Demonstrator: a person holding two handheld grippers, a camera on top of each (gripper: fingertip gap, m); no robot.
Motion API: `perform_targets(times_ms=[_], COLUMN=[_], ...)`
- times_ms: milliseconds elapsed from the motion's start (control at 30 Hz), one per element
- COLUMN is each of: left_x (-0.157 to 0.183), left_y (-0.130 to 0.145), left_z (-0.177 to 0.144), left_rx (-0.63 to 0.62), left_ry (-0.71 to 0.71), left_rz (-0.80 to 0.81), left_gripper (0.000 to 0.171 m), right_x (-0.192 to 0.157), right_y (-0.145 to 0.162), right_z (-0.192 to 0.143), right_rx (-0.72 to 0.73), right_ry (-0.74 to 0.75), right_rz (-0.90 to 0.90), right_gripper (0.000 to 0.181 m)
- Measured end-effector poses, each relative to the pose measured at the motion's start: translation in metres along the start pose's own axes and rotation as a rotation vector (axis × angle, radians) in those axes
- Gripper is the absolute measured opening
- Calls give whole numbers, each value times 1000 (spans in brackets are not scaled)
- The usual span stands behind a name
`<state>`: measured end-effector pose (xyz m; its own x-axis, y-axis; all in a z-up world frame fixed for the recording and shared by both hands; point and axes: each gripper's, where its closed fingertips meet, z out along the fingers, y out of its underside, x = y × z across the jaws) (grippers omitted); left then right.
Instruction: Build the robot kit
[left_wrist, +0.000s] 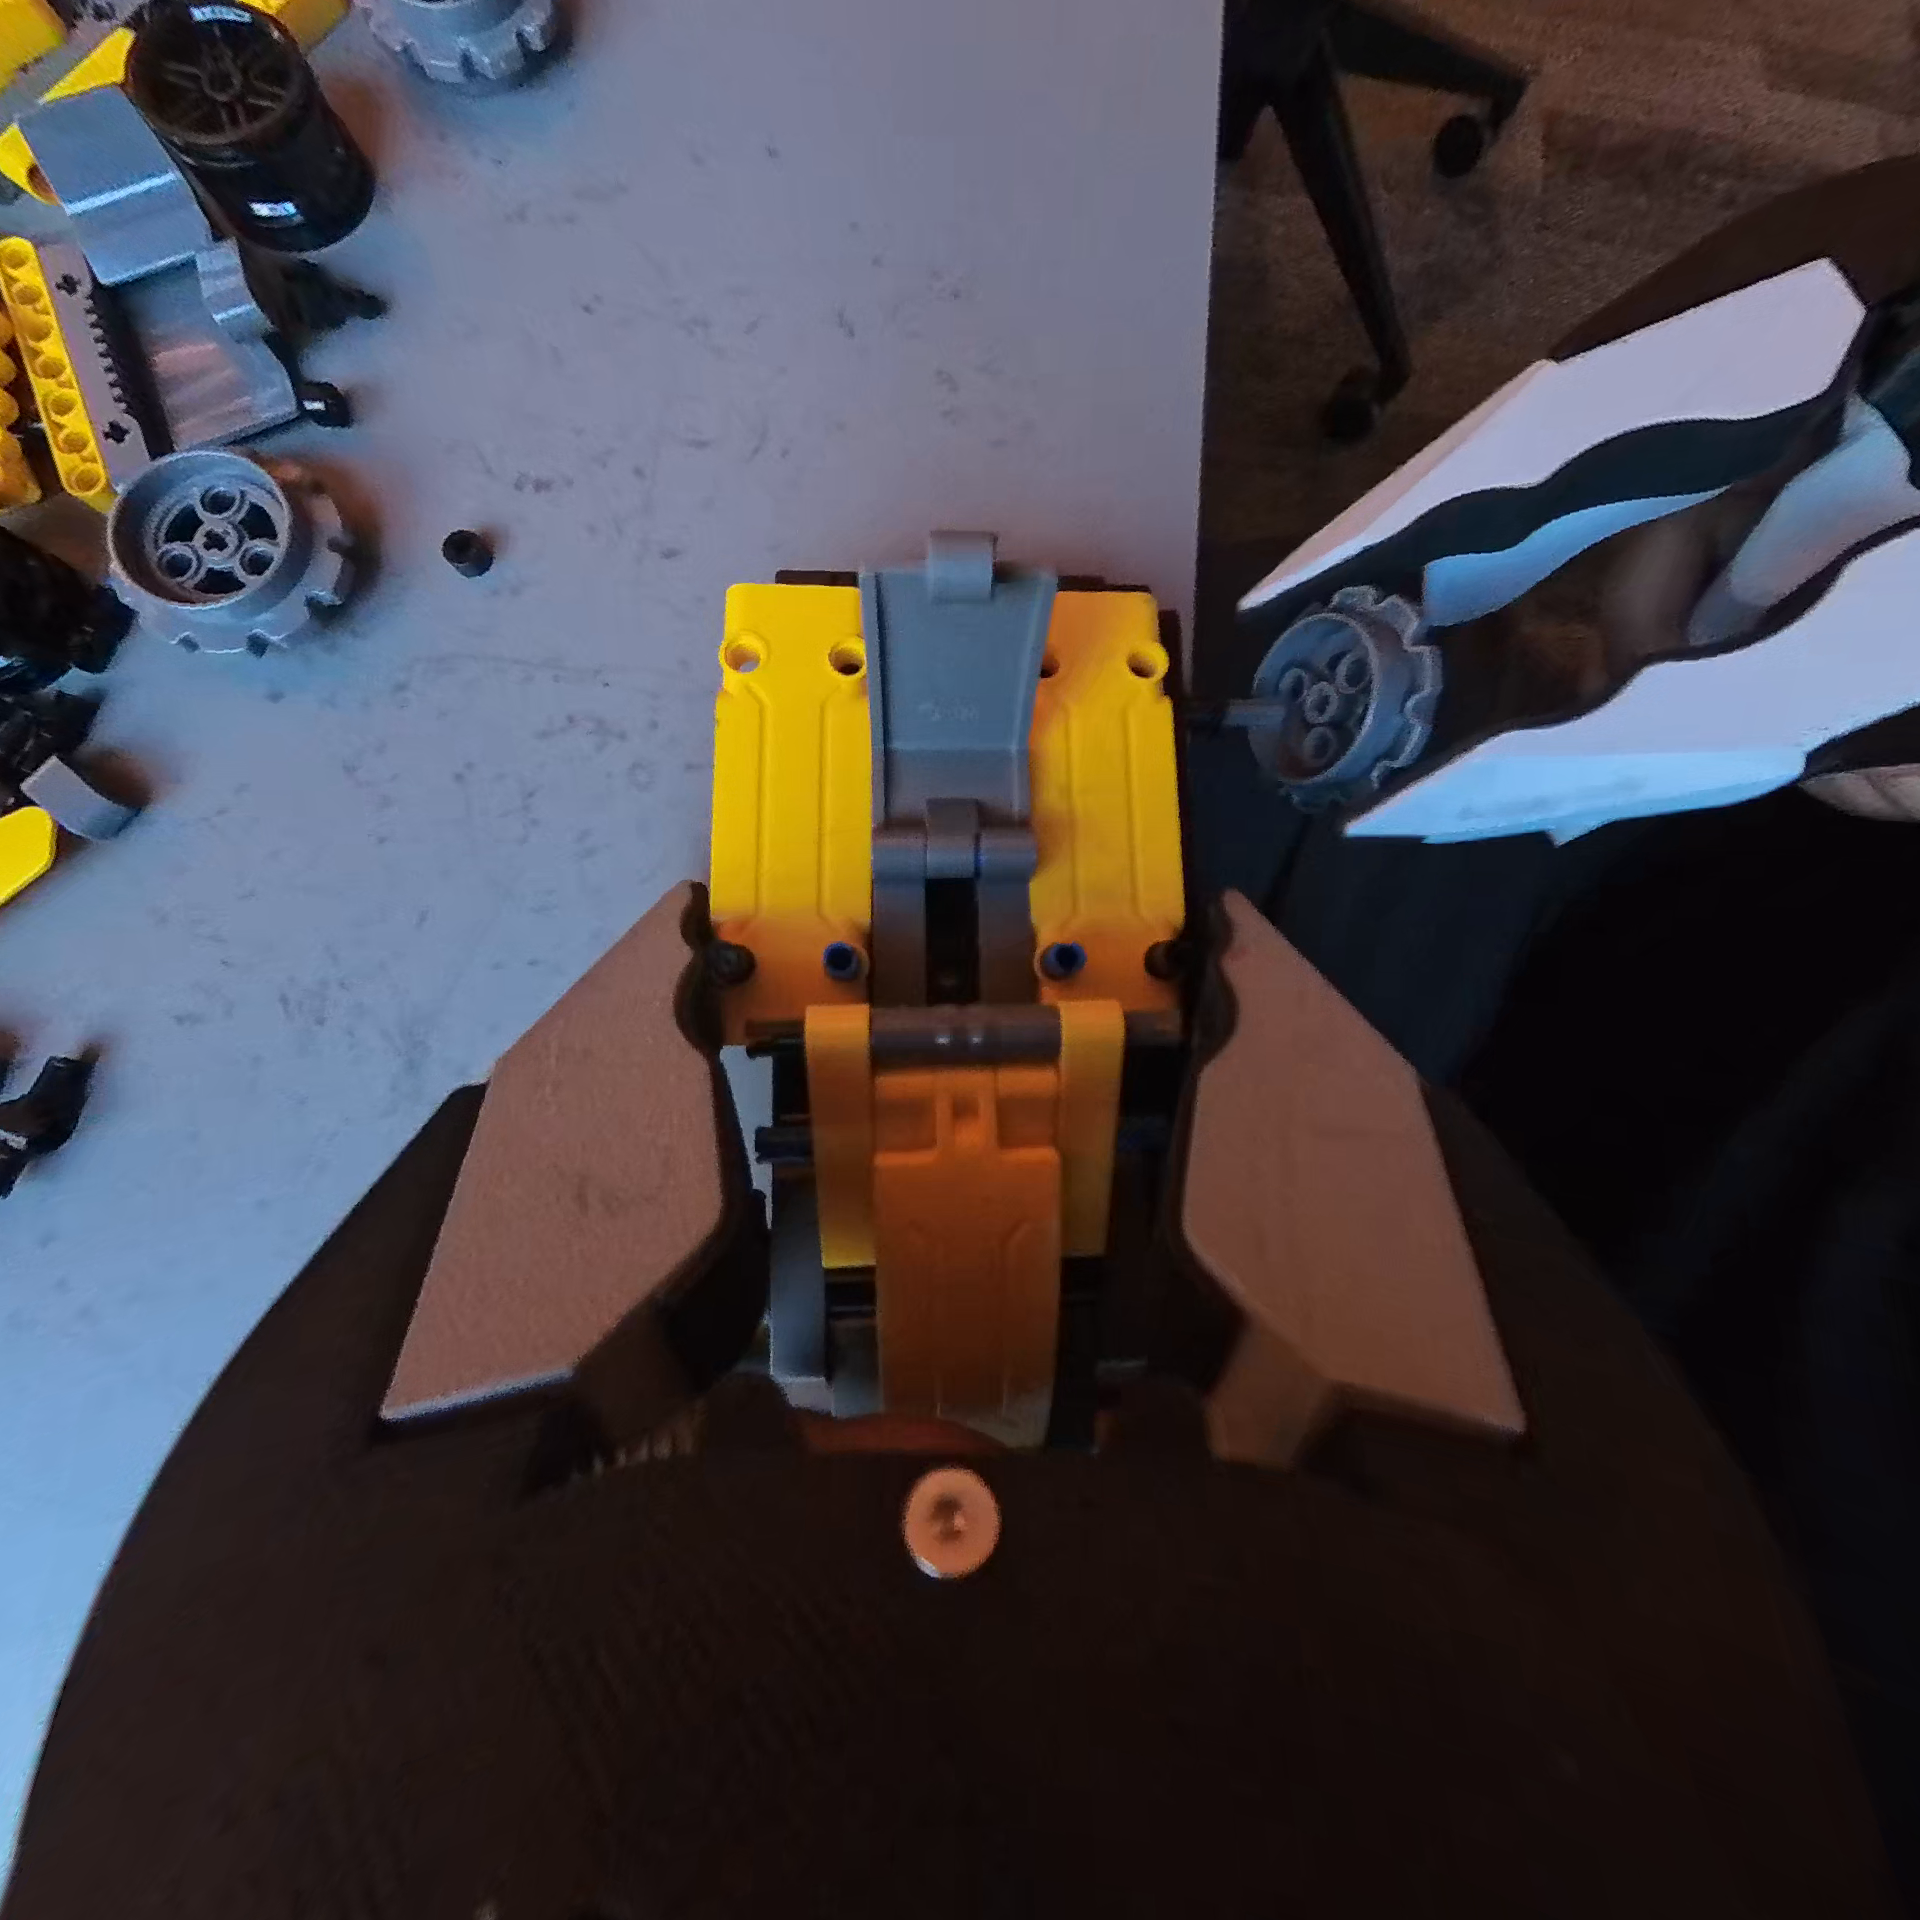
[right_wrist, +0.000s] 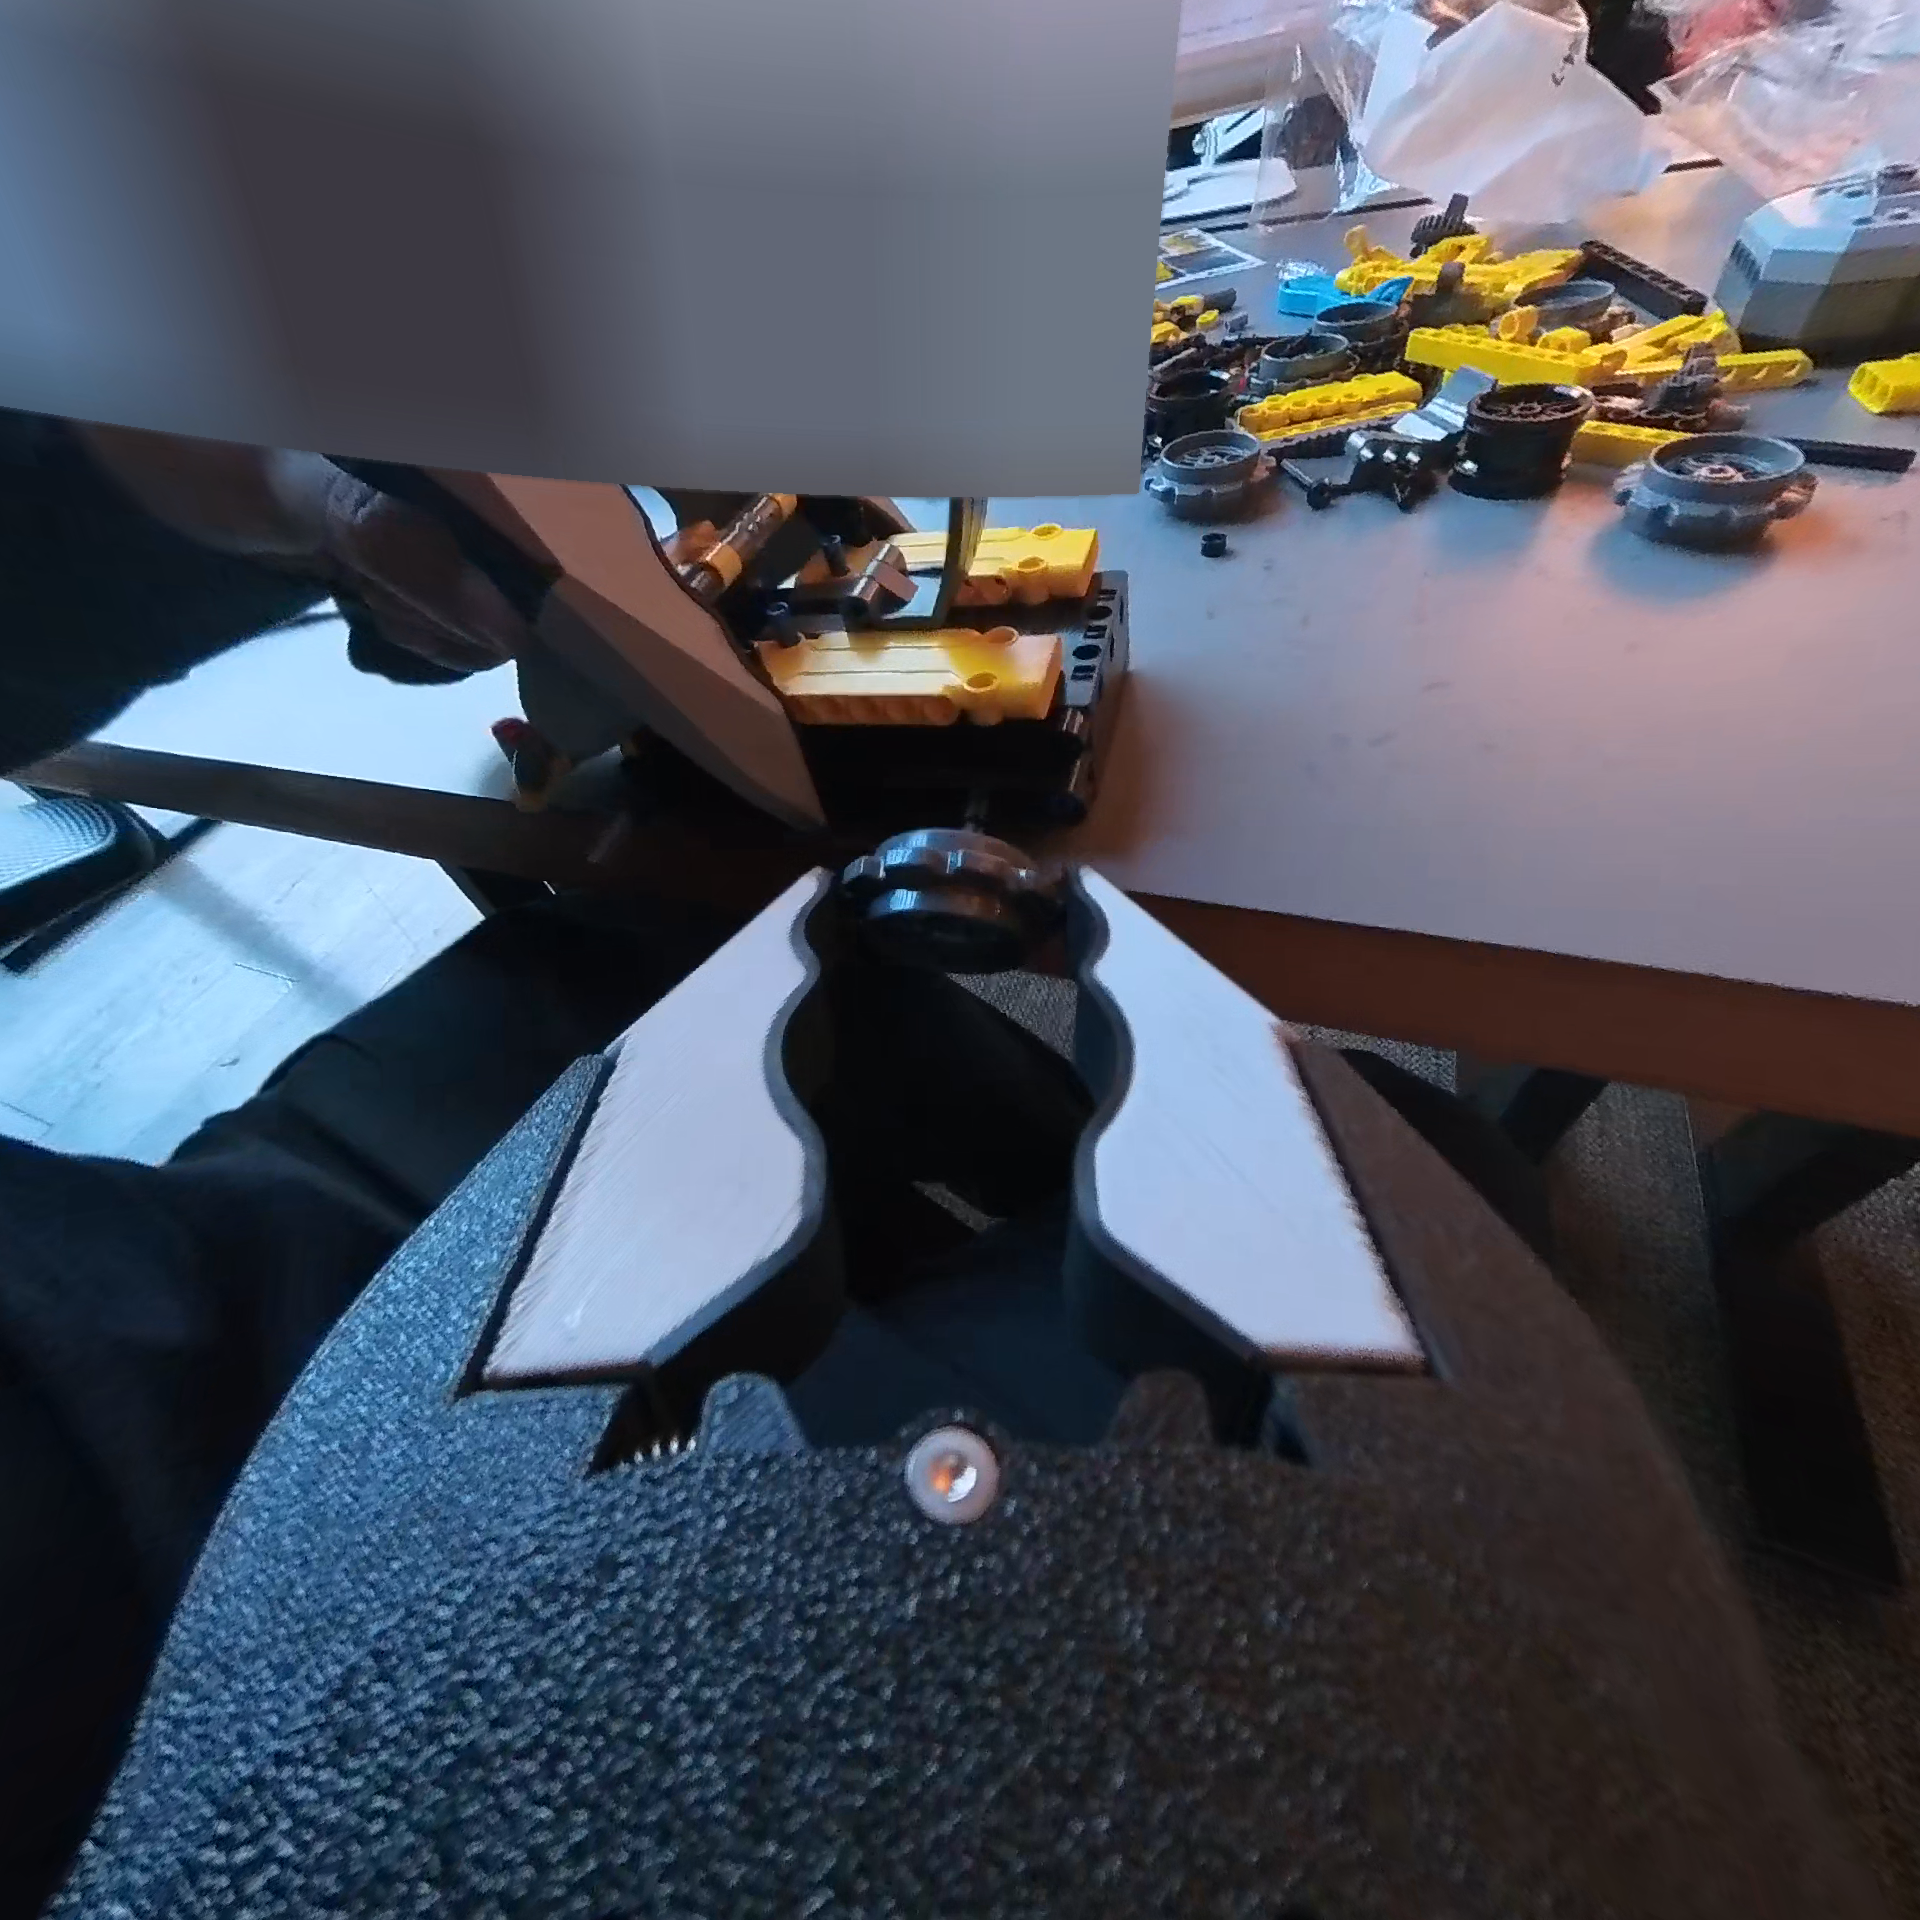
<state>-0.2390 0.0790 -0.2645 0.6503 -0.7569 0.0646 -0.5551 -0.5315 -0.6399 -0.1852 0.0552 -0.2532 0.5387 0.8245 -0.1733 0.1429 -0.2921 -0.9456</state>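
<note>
My left gripper (left_wrist: 951, 935) is shut on a yellow, grey and black brick-built vehicle body (left_wrist: 951, 769), holding it at the table's right edge. It also shows in the right wrist view (right_wrist: 935, 665), with the left gripper's finger (right_wrist: 675, 665) beside it. My right gripper (right_wrist: 951, 883) is shut on a grey toothed wheel hub (right_wrist: 951, 904). In the left wrist view the hub (left_wrist: 1340, 707) sits between the white fingers (left_wrist: 1558, 769), right at a short black axle (left_wrist: 1210, 715) sticking out of the body's side.
The grey table (left_wrist: 727, 312) carries loose parts at the left: a black tyre (left_wrist: 260, 135), a grey hub (left_wrist: 223, 551), a small black bushing (left_wrist: 468, 551), yellow beams (left_wrist: 52, 384). A pile of parts (right_wrist: 1507, 364) lies far right. Chair legs (left_wrist: 1351, 208) stand beyond the edge.
</note>
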Motion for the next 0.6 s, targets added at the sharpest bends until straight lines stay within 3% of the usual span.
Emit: perform_targets(times_ms=[600], left_x=[3], left_y=[-4], left_z=[1], left_rx=[37], left_ry=[-35], left_rz=[-30], left_gripper=[88], right_x=[4], right_y=[-4], right_z=[1], right_rx=[-7], right_ry=[25], right_rz=[12], right_gripper=[43])
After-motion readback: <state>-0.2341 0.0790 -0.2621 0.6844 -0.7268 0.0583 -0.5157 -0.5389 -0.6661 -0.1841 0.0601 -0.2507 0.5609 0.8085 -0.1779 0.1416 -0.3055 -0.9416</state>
